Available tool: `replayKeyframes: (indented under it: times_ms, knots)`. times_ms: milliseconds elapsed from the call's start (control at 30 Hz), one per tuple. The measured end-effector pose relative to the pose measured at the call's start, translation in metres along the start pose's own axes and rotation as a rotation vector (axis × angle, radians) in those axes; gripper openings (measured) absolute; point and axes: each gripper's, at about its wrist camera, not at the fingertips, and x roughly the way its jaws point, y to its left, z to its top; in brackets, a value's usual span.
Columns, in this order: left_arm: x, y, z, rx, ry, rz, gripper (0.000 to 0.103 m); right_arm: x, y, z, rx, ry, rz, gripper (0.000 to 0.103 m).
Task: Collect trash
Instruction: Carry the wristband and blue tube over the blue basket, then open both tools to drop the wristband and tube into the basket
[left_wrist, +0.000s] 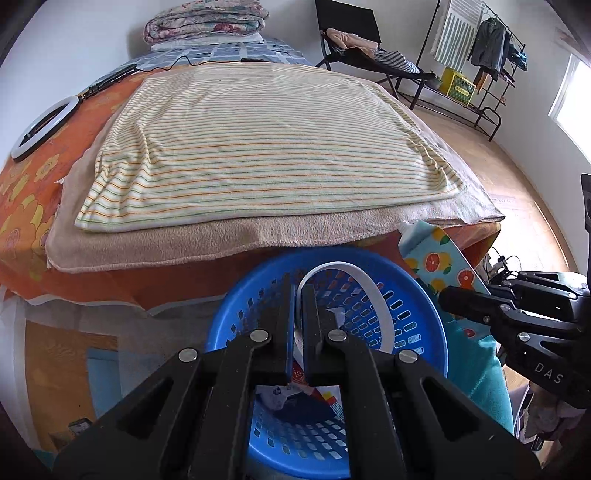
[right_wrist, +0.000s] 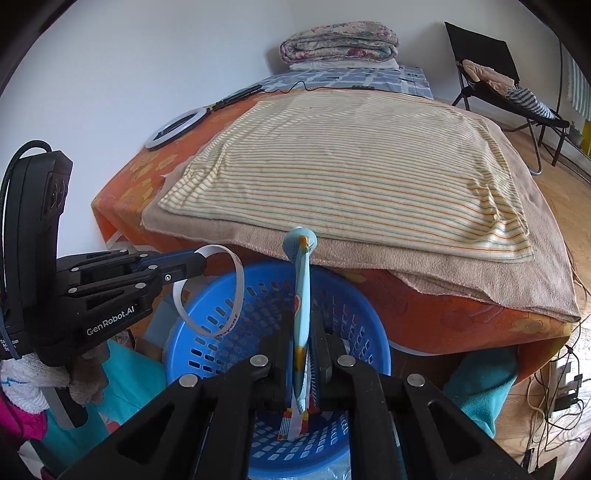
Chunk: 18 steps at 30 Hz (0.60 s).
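Observation:
A round blue perforated basket stands on the floor at the foot of the bed, with scraps of paper trash inside. My left gripper hangs over the basket, shut on a curled white paper strip. My right gripper is shut on a flat light-blue wrapper with orange fruit prints, held edge-up above the basket.
The bed carries an orange flowered sheet, a beige towel and a striped cloth. A ring light lies at its left. Folding chair and clothes rack stand behind. Cables lie on the floor at right.

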Motion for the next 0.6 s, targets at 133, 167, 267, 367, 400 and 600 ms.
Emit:
replayKeyframes:
  times_ms: [133, 167, 267, 367, 400, 600]
  knots:
    - [0.009, 0.004, -0.01, -0.021, 0.037, -0.012, 0.001, 0.009, 0.0, -0.015, 0.015, 0.032, 0.004, 0.005]
    - [0.011, 0.005, -0.013, -0.029, 0.046, -0.016, 0.001, 0.01, 0.0, -0.018, 0.022, 0.039, 0.006, 0.005]
    - [0.016, 0.009, -0.019, -0.042, 0.067, -0.014, 0.001, 0.016, -0.003, -0.025, 0.045, 0.056, 0.009, 0.005]
    - [0.018, 0.009, -0.021, -0.029, 0.069, 0.005, 0.001, 0.021, -0.003, -0.031, 0.056, 0.07, 0.007, 0.005]
    - [0.018, 0.009, -0.021, -0.027, 0.068, 0.011, 0.001, 0.022, -0.003, -0.032, 0.056, 0.074, 0.004, 0.005]
    - [0.023, 0.008, -0.024, -0.026, 0.081, 0.029, 0.001, 0.029, -0.005, -0.036, 0.066, 0.091, 0.0, 0.005]
